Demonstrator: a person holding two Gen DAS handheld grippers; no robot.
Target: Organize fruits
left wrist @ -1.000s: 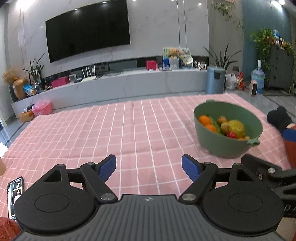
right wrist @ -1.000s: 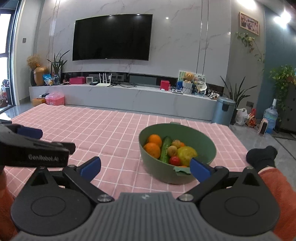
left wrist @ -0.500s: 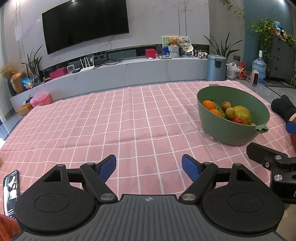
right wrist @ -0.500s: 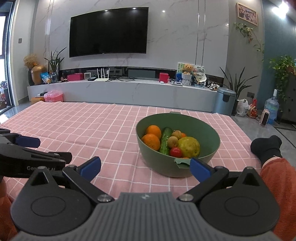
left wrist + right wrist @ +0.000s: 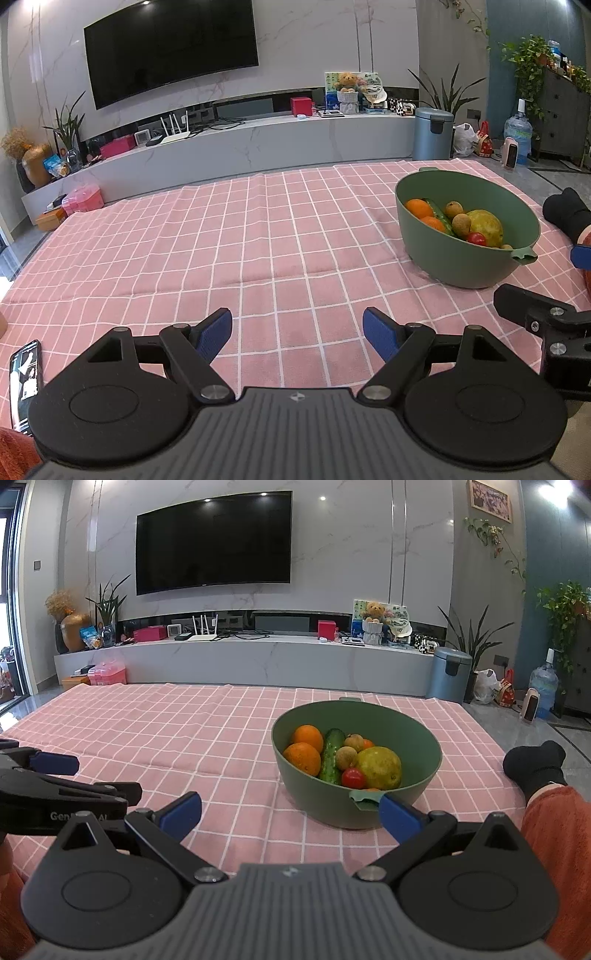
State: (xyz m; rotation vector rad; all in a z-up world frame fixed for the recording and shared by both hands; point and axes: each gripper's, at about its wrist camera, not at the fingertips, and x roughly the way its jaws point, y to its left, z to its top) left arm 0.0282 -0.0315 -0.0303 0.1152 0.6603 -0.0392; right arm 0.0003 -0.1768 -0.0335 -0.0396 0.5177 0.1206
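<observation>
A green bowl stands on the pink checked cloth. It holds two oranges, a cucumber, a yellow-green fruit, a small red tomato and small brown fruits. My right gripper is open just in front of the bowl, its right finger by the bowl's near handle. My left gripper is open over bare cloth, left of the bowl. Neither gripper holds anything.
A phone lies on the cloth at the near left. A foot in a black sock rests right of the bowl. A low TV shelf, a bin and plants stand beyond the cloth.
Both views have tilted down and shifted a little, so the bowl sits higher and farther right in the left view. Both grippers remain open and the fruit has not moved.
</observation>
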